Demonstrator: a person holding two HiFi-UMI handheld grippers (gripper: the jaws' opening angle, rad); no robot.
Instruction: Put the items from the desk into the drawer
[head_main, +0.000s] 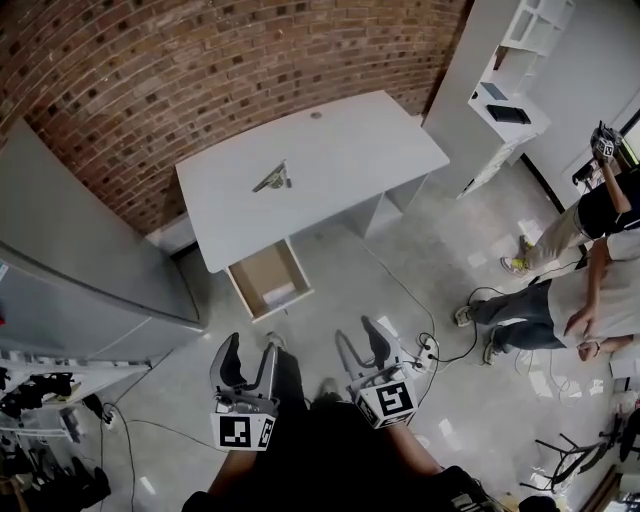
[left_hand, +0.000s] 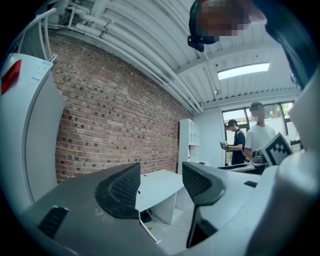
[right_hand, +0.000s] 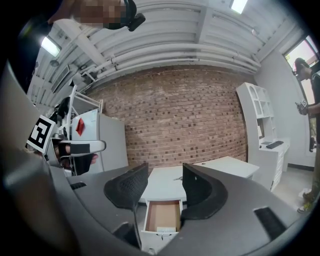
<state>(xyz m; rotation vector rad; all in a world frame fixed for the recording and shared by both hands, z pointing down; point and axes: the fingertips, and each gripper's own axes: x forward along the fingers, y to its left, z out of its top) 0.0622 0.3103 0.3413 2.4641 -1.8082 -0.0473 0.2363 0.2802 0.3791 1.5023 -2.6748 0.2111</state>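
Observation:
A white desk (head_main: 330, 150) stands against the brick wall, and a small grey metal item (head_main: 273, 179) lies on its left half. Below the desk's front left corner a drawer (head_main: 262, 272) is pulled open, with a small white thing (head_main: 281, 294) at its near end. My left gripper (head_main: 247, 358) and right gripper (head_main: 360, 343) hang over the floor, well short of the desk, both open and empty. The right gripper view looks between open jaws (right_hand: 161, 187) at the drawer (right_hand: 163, 214) and desk (right_hand: 162, 179). The left gripper (left_hand: 161, 186) faces the desk's side (left_hand: 159, 186).
A tall grey cabinet (head_main: 80, 260) stands at the left, close to the drawer. A white shelf unit (head_main: 505, 95) is at the right of the desk. Cables and a power strip (head_main: 428, 348) lie on the floor. People (head_main: 565, 290) stand at the far right.

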